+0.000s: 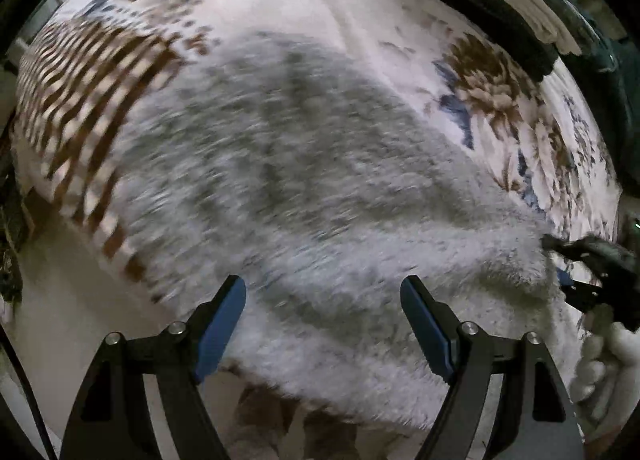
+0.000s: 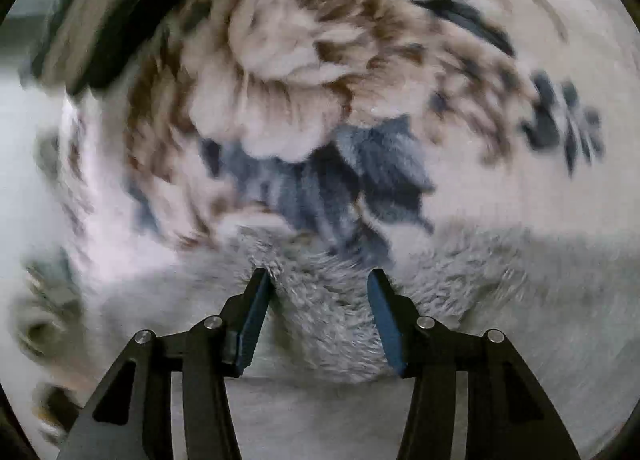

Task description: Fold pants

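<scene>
From the left wrist, the left hand-held gripper [image 1: 323,294] hangs over the pants [image 1: 304,163], a fluffy grey garment spread on a flowered blanket [image 1: 500,99] covering the bed. Its blue-padded fingers stand wide apart with nothing between them, and the fabric lies below rather than in their bite. The pants run from the near right, where a thick folded edge lies, up and away to the far left, so their long axis is a diagonal across this view. The right hand-held gripper [image 1: 576,264] shows at the right edge, just beside that near-right corner of the cloth. The picture is smeared, so finer creases cannot be read.

From the right wrist, the right hand-held gripper [image 2: 320,280] is part-way open, and the fuzzy grey edge of the pants [image 2: 328,316] sits between and under its fingers; the pads do not look pressed onto it, though blur makes that uncertain. The cloth's edge runs left to right across the near part of this view, with the blanket [image 2: 280,79] beyond it. By my reading, the right hand is nearer to an edge worth taking for the next fold.
</scene>
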{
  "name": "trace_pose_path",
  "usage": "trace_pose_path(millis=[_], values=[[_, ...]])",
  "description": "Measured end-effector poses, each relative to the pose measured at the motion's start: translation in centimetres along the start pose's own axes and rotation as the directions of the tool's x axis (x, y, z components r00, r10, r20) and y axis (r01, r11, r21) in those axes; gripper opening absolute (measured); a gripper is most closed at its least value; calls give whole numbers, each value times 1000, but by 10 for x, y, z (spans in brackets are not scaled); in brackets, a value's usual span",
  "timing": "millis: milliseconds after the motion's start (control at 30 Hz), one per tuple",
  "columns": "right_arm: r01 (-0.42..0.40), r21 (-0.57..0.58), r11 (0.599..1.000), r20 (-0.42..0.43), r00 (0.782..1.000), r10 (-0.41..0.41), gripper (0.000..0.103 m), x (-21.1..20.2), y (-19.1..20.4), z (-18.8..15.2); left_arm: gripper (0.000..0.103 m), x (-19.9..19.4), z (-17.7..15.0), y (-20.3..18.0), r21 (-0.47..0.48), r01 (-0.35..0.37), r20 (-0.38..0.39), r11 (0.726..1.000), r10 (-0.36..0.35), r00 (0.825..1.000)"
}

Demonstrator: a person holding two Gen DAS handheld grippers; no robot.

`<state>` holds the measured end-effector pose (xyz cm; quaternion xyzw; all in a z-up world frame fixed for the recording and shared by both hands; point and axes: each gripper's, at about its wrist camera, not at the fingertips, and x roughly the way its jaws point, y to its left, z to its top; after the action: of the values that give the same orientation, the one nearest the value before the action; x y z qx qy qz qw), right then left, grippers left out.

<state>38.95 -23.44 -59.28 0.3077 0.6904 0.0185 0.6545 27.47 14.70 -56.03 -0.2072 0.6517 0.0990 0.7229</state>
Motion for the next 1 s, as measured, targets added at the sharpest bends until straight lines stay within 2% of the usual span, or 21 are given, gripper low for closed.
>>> trace_pose_path(millis=[33,100,167,233,300,367,400,467,533,567,600,633,667,733,867,933,1000], values=[[-38,6,999,20,999,38,57,-12,1,-8,79,-5,-4,11,-26,5,5,1000,-5,1000],[-88,18,996,50,995,87,72,-39,2,-39,79,-10,-9,27,-70,13,11,997,-12,1000],[-99,49,994,42,994,97,75,-46,0,-79,79,-16,-15,41,-111,6,9,994,-5,1000],[-43,99,994,-43,998,47,75,-32,-12,-128,79,-23,-22,56,-156,-8,11,988,10,1000],[8,162,987,-160,987,19,75,-3,-20,-166,79,-30,-25,67,-180,-42,33,983,48,998],[-22,292,956,-236,967,95,75,29,-38,-199,79,-44,-26,77,-201,-97,100,975,119,988],[-44,342,939,-235,963,131,75,37,-42,-206,79,-47,-24,79,-205,-103,115,973,128,985],[-116,454,883,-163,964,210,74,46,-56,-218,79,-46,-16,84,-218,-88,120,972,117,986],[-151,497,854,-82,972,220,60,48,-61,-220,79,-38,-3,86,-234,-48,117,971,77,990],[-146,501,853,-58,978,201,36,46,-62,-219,79,-34,3,87,-235,-28,117,971,57,991],[-121,495,860,-45,985,164,17,45,-61,-219,79,-27,11,87,-234,-15,115,972,43,992],[-101,487,867,-35,990,135,15,43,-60,-216,76,-22,19,85,-225,13,124,974,15,992],[-84,475,876,-29,993,111,11,41,-58,-216,58,-18,24,81,-210,28,132,977,0,991],[-59,441,895,-23,997,77,9,34,-51,-217,20,-9,31,72,-163,12,140,987,11,990],[-40,372,927,1,999,43,8,21,-19,-232,11,-30,16,71,-123,17,183,992,5,983],[-23,337,941,6,1000,22,8,14,-15,-239,10,-41,6,76,-103,-18,204,994,39,978],[0,323,946,-13,1000,4,8,15,-16,-242,10,-37,2,87,-119,-46,186,992,68,980]])
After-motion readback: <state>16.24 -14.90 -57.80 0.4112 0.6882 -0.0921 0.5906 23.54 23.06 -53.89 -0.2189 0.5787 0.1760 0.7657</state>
